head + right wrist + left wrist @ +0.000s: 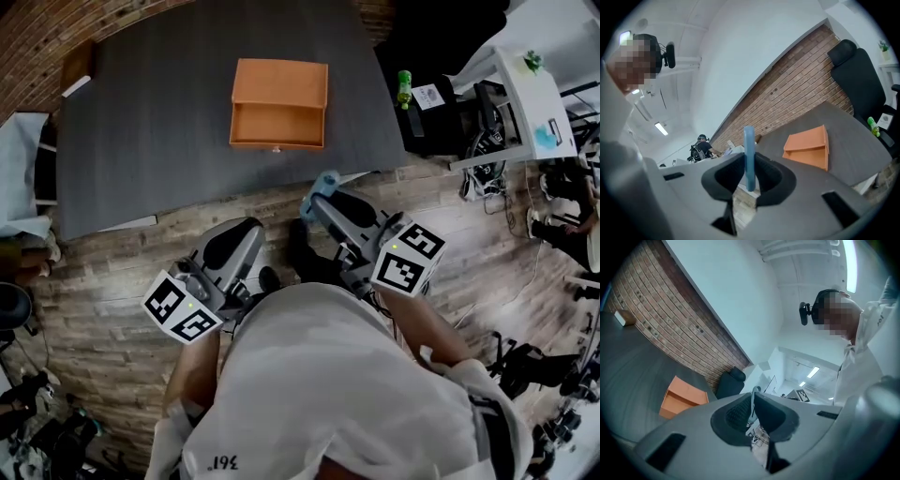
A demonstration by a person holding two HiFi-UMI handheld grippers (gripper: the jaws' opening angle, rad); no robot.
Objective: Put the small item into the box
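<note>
A dark grey table (159, 112) stood against a brick wall (797, 93), on a wood-plank floor (103, 300). The orange box (279, 103) lay open on it. A black chair (855, 75) and a green bottle (404, 88) sat off the table's right end. The right gripper (749, 176) pinched the thin blue small item (749, 150) upright at the table's near edge — apart from the box. The left gripper (752, 411) had its jaws pressed together, nothing between them.

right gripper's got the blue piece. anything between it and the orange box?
Nothing visible. The right gripper is shut on the blue piece at the near edge of the table. Only bare dark tabletop lies between it and the orange box. The left gripper sits lower left, out of that line.
</note>
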